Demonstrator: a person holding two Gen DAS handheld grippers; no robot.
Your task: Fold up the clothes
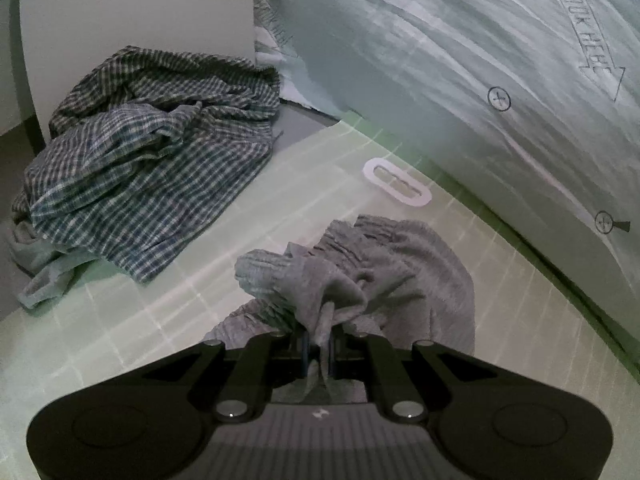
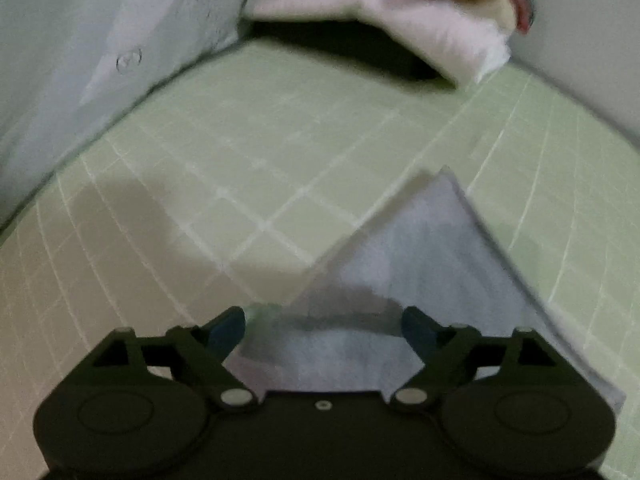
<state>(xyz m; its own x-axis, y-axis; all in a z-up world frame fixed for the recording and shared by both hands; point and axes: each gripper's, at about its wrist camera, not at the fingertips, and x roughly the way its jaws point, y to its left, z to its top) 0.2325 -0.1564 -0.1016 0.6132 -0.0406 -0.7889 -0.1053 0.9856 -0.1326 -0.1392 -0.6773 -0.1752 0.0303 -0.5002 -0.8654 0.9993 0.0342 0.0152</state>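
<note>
In the left wrist view my left gripper (image 1: 319, 354) is shut on a bunched fold of a grey garment (image 1: 368, 276) and holds it above the green cutting mat (image 1: 168, 312). A crumpled plaid shirt (image 1: 148, 160) lies at the left, partly off the mat. In the right wrist view my right gripper (image 2: 324, 330) is open, its blue-padded fingers (image 2: 226, 330) spread over a flat, folded light grey cloth (image 2: 420, 264) that lies on the mat (image 2: 240, 152). Nothing is between the fingers but the cloth below.
A pale blue printed bedsheet (image 1: 460, 60) rises along the mat's far edge, also at the left in the right wrist view (image 2: 100, 40). A white oval ring (image 1: 397, 181) lies on the mat. A stack of folded clothes, white with red on top (image 2: 420, 20), sits at the back.
</note>
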